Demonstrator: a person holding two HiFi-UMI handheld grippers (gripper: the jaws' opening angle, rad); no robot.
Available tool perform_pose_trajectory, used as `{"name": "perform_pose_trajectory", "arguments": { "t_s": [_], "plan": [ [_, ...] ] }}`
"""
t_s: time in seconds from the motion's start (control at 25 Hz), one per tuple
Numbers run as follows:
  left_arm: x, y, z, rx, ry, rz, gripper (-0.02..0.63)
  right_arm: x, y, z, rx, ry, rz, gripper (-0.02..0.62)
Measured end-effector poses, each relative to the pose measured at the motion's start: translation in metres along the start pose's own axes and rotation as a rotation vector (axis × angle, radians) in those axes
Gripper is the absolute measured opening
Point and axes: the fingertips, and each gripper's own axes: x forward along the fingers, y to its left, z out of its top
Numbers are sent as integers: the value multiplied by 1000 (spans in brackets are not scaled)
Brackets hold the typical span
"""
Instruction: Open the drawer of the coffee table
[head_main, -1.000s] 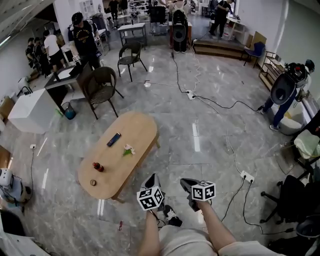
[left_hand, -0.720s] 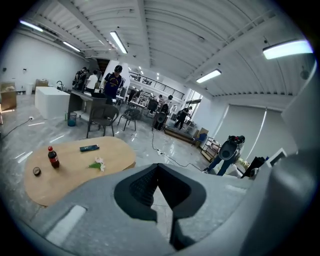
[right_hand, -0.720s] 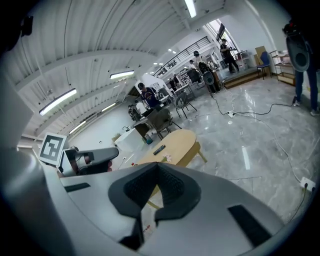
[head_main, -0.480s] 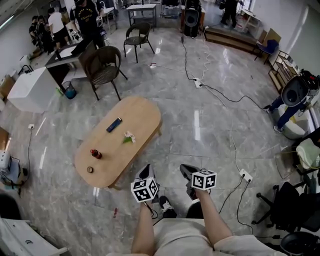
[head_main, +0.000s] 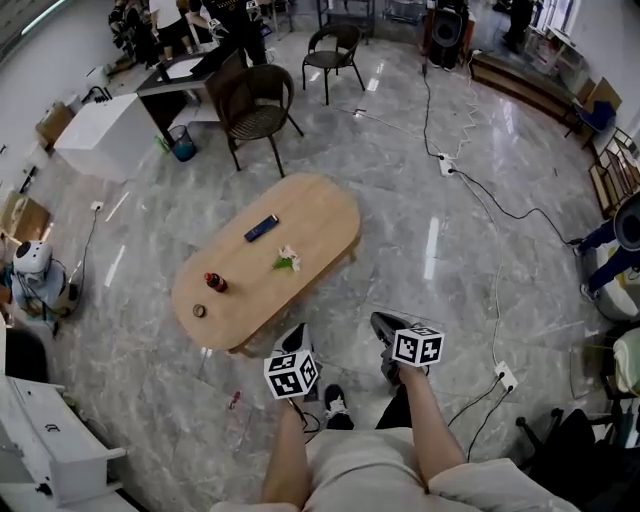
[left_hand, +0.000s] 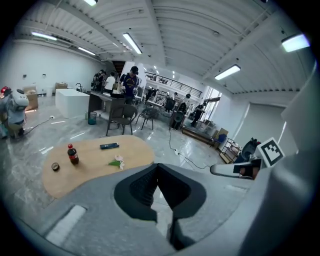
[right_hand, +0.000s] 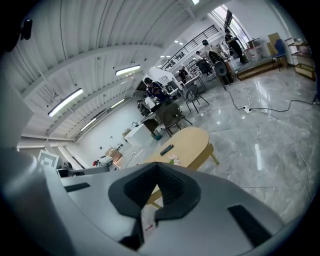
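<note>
- On the left end of the oval wooden counter (head_main: 320, 210) stand a cola bottle (head_main: 213, 282) and a small round object (head_main: 199, 311). Toward its middle lie a flower sprig (head_main: 288, 261) and a dark remote (head_main: 262, 228).
- Just off the counter's near edge, the left claw (head_main: 297, 333) is pressed shut with nothing in it.
- Right of that edge, the right claw (head_main: 383, 325) is likewise closed and empty.
- The counter now sits closer to both claws than a second ago, so the approach looks nearly done.
- No view shows the drawer. It is probably under the counter's top, not yet touched.
</note>
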Motion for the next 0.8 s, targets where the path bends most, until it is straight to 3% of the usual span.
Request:
{"name": "perform_pose_trajectory", "arguments": {
  "t_s": [0.24, 0.44, 0.8],
  "plan": [
    [14, -26, 34, 97, 13, 74, 9, 24, -25, 56, 10, 33, 63, 15],
    [44, -57, 66, 38, -60, 120, 9, 26, -35, 111, -102, 36, 142, 15],
    [78, -124, 42, 35, -45, 212, 9, 14, -123, 124, -37, 76, 132, 15]
  ]
}}
